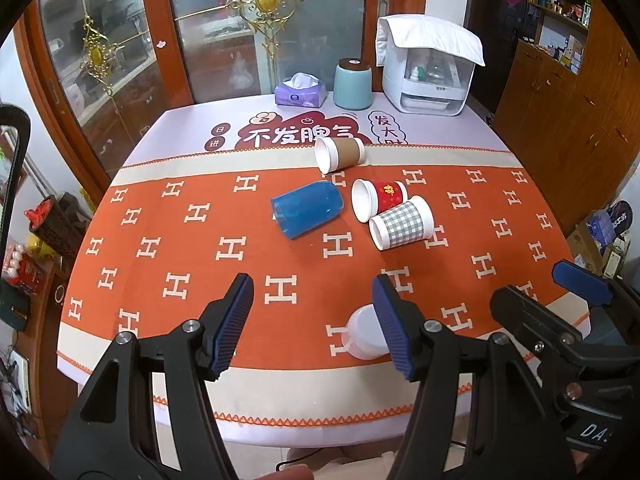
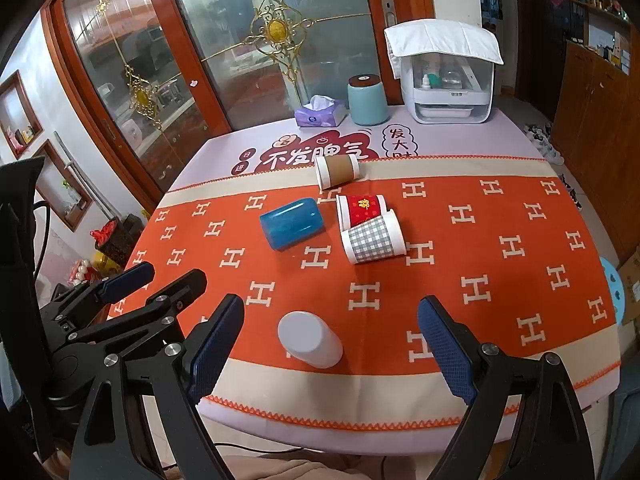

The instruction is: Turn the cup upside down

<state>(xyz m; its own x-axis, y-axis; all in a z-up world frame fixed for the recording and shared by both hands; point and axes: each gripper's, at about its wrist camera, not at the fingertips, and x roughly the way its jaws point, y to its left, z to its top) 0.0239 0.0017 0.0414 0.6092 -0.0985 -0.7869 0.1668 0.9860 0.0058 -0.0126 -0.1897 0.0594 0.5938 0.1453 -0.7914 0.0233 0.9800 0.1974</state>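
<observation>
A white cup (image 2: 310, 338) stands upside down near the table's front edge, between and just beyond my right gripper's fingers; in the left wrist view (image 1: 366, 334) my left gripper's right finger partly hides it. Further back, several cups lie on their sides: a blue one (image 1: 307, 209) (image 2: 291, 222), a red one (image 1: 378, 199) (image 2: 360, 210), a grey checked one (image 1: 402, 223) (image 2: 374, 236) and a brown one (image 1: 339, 154) (image 2: 337, 171). My left gripper (image 1: 314, 326) is open and empty. My right gripper (image 2: 330, 354) is open and empty, also seen at the right of the left wrist view (image 1: 560, 292).
The table (image 1: 280, 392) has an orange patterned cloth. At its back stand a purple tissue box (image 1: 300, 92), a teal canister (image 1: 353, 84) and a white appliance under a cloth (image 1: 430, 72). Glass doors are behind, and wooden cabinets on the right.
</observation>
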